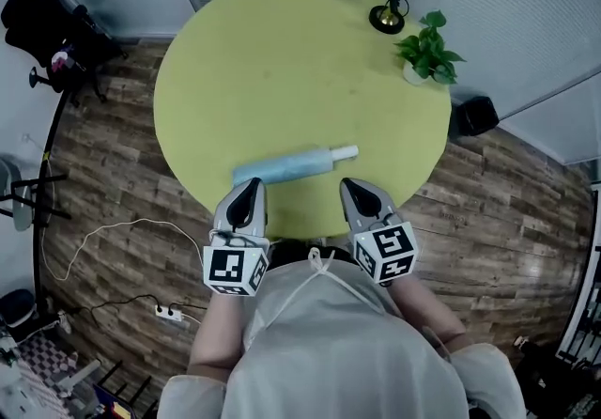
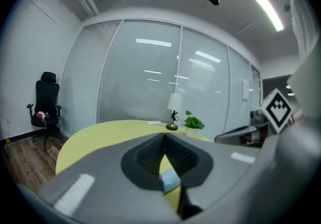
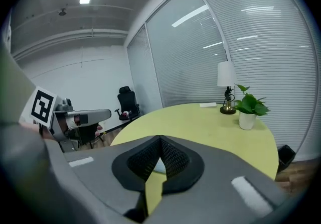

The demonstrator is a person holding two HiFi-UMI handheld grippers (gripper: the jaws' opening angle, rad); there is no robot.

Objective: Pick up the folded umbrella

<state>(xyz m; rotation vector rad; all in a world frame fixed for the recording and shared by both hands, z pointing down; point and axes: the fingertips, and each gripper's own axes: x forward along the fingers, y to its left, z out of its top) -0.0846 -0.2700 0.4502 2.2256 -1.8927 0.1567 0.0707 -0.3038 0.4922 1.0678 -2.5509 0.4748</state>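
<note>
Our left tool [image 1: 249,186] and right tool [image 1: 353,185] are closed, empty; unless we open them, we may nudge the folded umbrella [image 1: 286,164] off the near edge of the counter [image 1: 300,60].

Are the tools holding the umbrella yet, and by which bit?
Nothing is held. The left tool and right tool are both shut and empty; the folded umbrella lies on the table ahead of them.
</note>
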